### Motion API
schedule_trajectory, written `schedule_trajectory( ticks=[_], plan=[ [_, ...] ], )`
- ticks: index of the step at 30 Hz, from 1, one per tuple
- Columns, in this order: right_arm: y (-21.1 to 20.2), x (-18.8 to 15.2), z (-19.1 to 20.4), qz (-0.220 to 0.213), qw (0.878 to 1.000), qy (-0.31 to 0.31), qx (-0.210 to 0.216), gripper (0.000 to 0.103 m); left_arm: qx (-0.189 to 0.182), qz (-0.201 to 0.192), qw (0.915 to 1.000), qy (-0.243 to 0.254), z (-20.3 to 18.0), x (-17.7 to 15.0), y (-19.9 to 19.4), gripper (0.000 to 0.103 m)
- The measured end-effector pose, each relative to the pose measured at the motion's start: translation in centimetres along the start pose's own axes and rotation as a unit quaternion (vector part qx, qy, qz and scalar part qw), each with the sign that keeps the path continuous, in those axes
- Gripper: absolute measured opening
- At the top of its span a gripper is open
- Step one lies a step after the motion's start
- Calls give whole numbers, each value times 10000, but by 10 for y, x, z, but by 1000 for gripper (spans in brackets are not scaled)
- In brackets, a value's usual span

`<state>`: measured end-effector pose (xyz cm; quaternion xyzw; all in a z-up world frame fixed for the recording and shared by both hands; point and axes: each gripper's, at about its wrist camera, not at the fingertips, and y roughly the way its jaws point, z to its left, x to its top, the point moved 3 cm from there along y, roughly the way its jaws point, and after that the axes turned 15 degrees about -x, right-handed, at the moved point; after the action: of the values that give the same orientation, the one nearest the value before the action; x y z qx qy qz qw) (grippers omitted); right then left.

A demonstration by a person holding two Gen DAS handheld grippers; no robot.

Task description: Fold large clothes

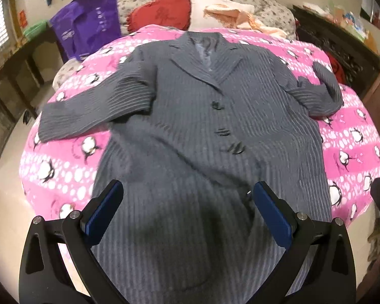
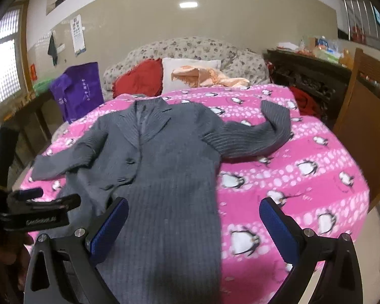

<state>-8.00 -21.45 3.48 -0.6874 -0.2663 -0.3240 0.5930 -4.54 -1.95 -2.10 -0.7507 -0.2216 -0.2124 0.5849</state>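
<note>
A long grey pinstriped coat lies face up and spread flat on a pink penguin-print blanket, collar toward the pillows. Its left sleeve stretches straight out; the right sleeve bends back at the elbow. My left gripper hovers open above the coat's lower front, near the hem. My right gripper is open too, above the coat's right edge, one finger over cloth and one over blanket. The left gripper's body shows at the left in the right wrist view.
At the head of the bed lie a red cushion, a white pillow and a peach cloth. A purple bag stands at the left. A dark cluttered cabinet and a wooden panel flank the right side.
</note>
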Motion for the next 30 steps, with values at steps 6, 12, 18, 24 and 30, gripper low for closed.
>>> schedule_trajectory(
  ticks=[6,12,18,24,30],
  plan=[
    [-8,7,26,-162,9995,-275,72,102,-111,-74,9992,-371,30,-11,-6,103],
    [11,24,43,-48,9990,-452,-40,103,-126,-175,9982,-561,55,13,14,103],
    [60,45,69,147,9981,-560,-197,103,-77,-275,9984,-486,81,39,57,103],
    [117,58,97,222,9995,-216,-88,102,-207,196,9990,-345,105,36,116,103],
    [178,31,117,706,9952,-662,-121,102,-334,280,9986,-306,110,31,123,103]
  ],
)
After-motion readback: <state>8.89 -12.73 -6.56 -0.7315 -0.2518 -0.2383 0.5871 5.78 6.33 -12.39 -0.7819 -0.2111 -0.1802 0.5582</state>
